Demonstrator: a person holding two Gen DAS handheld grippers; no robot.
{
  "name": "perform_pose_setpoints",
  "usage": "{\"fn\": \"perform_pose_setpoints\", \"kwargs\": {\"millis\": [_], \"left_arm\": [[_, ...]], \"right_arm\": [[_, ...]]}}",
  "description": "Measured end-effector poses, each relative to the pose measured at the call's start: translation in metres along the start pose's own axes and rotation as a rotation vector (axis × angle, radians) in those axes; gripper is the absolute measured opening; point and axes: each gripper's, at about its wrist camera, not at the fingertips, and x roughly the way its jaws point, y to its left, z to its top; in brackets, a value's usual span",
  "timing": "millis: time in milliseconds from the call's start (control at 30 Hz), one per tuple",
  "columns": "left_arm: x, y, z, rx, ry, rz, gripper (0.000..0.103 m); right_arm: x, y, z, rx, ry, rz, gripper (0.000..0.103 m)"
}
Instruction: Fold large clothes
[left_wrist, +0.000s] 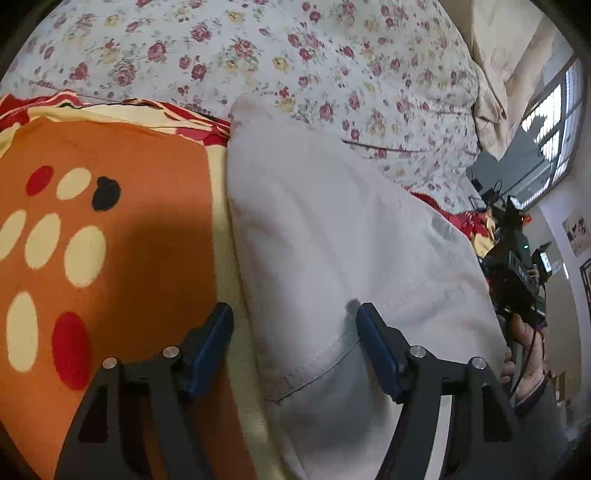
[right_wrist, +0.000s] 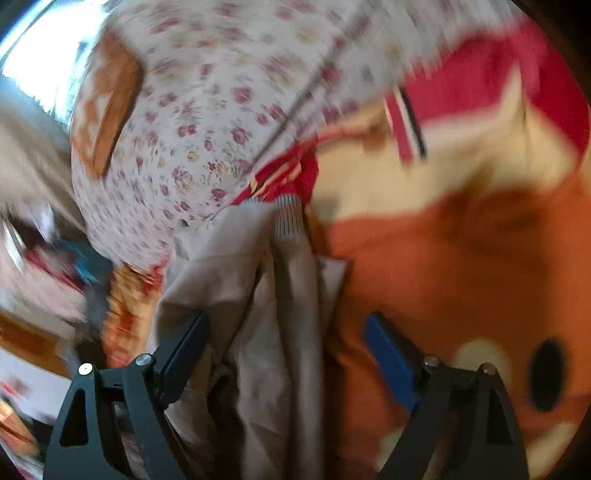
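A large pale beige garment (left_wrist: 332, 229) lies on the bed, with a stitched seam near its lower part. My left gripper (left_wrist: 293, 325) is open just above it, one blue finger over the yellow sheet edge, the other over the garment. In the blurred right wrist view the same garment (right_wrist: 284, 332) is bunched in folds, with a ribbed cuff (right_wrist: 290, 218) at its far end. My right gripper (right_wrist: 288, 332) is open, its fingers on either side of the folds. My right gripper's body and the hand holding it show in the left wrist view (left_wrist: 517, 280).
An orange blanket (left_wrist: 110, 240) with cream, red and black spots covers the bed on the left; it also shows in the right wrist view (right_wrist: 461, 277). A floral quilt (left_wrist: 295, 55) lies beyond. A window (left_wrist: 554, 122) and a wall are at the right.
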Motion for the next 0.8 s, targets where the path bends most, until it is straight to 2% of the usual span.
{"fn": "perform_pose_setpoints", "kwargs": {"millis": [133,200,367,433,500,533,633,700,800], "left_arm": [[0.0,0.0,0.0,0.001,-0.014,0.008,0.06],[-0.001,0.0,0.001,-0.001,-0.014,0.009,0.061],[0.0,-0.002,0.003,0.006,-0.015,0.025,0.062],[0.0,-0.003,0.003,0.017,-0.016,0.034,0.062],[0.0,-0.004,0.003,0.024,-0.019,0.04,0.062],[0.0,-0.004,0.002,0.025,-0.019,0.041,0.062],[0.0,-0.004,0.003,0.022,-0.017,0.039,0.062],[0.0,-0.004,0.002,0.023,-0.017,0.04,0.062],[0.0,-0.004,0.003,0.029,-0.017,0.044,0.063]], "right_arm": [[0.0,-0.008,0.007,0.089,-0.026,0.108,0.095],[-0.001,-0.011,0.009,0.112,-0.048,0.134,0.095],[0.008,0.005,0.005,-0.007,0.0,0.081,0.098],[0.006,0.008,0.006,-0.031,-0.005,0.091,0.098],[0.009,0.013,0.006,-0.067,-0.004,0.039,0.098],[0.011,0.015,0.006,-0.09,-0.01,0.024,0.098],[0.004,0.023,0.007,-0.124,-0.065,0.062,0.098],[0.004,0.028,0.007,-0.175,-0.073,-0.001,0.098],[0.023,0.024,0.002,-0.212,0.022,-0.112,0.097]]}}
